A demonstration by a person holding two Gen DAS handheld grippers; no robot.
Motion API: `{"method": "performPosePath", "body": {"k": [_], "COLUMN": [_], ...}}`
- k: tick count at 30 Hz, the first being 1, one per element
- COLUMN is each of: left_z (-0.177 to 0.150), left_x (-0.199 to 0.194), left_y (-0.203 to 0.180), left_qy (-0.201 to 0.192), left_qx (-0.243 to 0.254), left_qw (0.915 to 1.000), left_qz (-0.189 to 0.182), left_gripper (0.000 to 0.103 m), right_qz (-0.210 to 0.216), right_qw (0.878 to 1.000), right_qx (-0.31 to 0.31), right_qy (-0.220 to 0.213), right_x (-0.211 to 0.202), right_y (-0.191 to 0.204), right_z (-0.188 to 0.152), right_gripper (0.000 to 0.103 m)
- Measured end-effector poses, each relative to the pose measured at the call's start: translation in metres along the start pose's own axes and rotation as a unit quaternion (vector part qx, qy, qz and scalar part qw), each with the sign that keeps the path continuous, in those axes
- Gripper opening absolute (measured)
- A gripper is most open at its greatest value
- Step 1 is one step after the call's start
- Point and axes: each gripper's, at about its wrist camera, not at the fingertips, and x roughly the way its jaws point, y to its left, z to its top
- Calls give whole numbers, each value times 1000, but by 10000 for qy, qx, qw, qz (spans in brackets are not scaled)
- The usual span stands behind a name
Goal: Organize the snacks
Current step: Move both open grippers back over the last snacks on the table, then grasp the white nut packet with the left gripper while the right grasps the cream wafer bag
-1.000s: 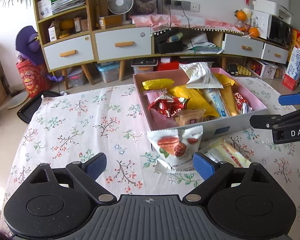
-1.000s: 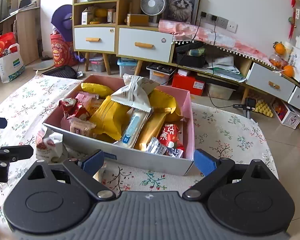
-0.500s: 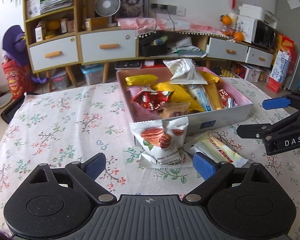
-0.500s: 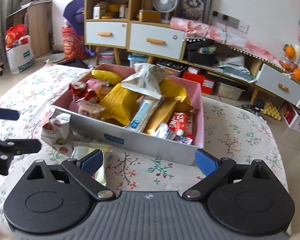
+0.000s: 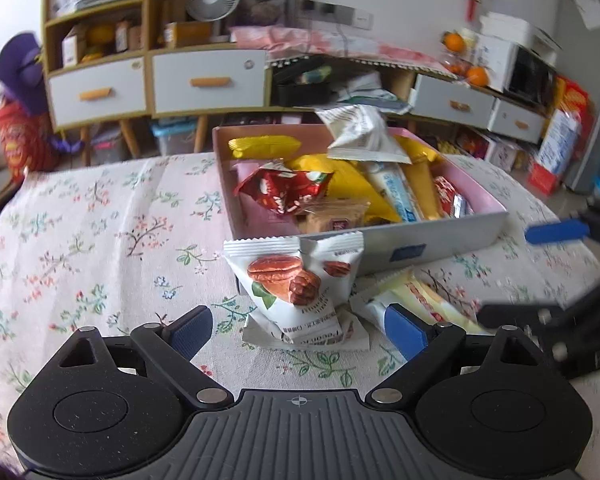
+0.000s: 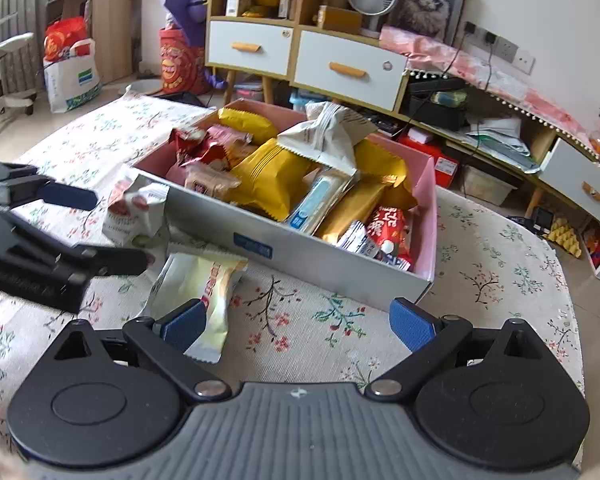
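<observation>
A white nut packet (image 5: 296, 284) stands on the tablecloth, leaning on the near wall of the snack box (image 5: 440, 240). My left gripper (image 5: 298, 332) straddles its lower end. The jaws are closing, and the blue pads (image 5: 192, 332) stand clear of the packet on both sides. A cream packet (image 5: 412, 300) lies flat to its right. In the right wrist view my right gripper (image 6: 298, 324) is open over the cloth before the box (image 6: 320, 256), its left pad above the end of the cream packet (image 6: 204, 280). The nut packet (image 6: 136, 208) shows between the left gripper's (image 6: 116, 228) fingers.
The box holds several snacks, among them yellow bags (image 6: 276, 180) and a red wrapper (image 5: 284, 192). The floral tablecloth (image 5: 100, 248) spreads left of it. Cabinets with drawers (image 5: 208, 80) stand behind the table. My right gripper (image 5: 508, 276) reaches in from the right in the left wrist view.
The left gripper has sunk and come nearer the nut packet, which now sits between its fingers. The right wrist view has tilted, and the cream packet now lies under that gripper's left pad.
</observation>
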Motion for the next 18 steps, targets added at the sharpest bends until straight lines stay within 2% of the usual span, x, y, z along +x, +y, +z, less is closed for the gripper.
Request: {"method": "performPosePath", "body": {"k": [1, 6, 13, 14, 18], "left_z": [0, 1, 5, 7, 10], "left_x": [2, 10, 7, 6, 5], "left_y": [1, 2, -6, -7, -9], "left_qy": [9, 120, 115, 120, 276], "left_qx": [-105, -377, -281, -249, -179], "left_qw": [9999, 9992, 9993, 9994, 9992], "left_qz": [-8, 34, 220, 197, 242], "left_gripper": [89, 65, 54, 47, 46], "right_qz": [33, 284, 686, 712, 765], "right_qw": [10000, 9995, 9971, 9968, 9962], "right_qx": [-4, 53, 215, 228, 262], "right_qy": [22, 118, 251, 268, 327], "right_x": [0, 4, 10, 11, 15], "right_y": [1, 6, 15, 17, 22], "right_z": [0, -1, 0, 0, 0], "right_gripper": [98, 98, 98, 98, 97]}}
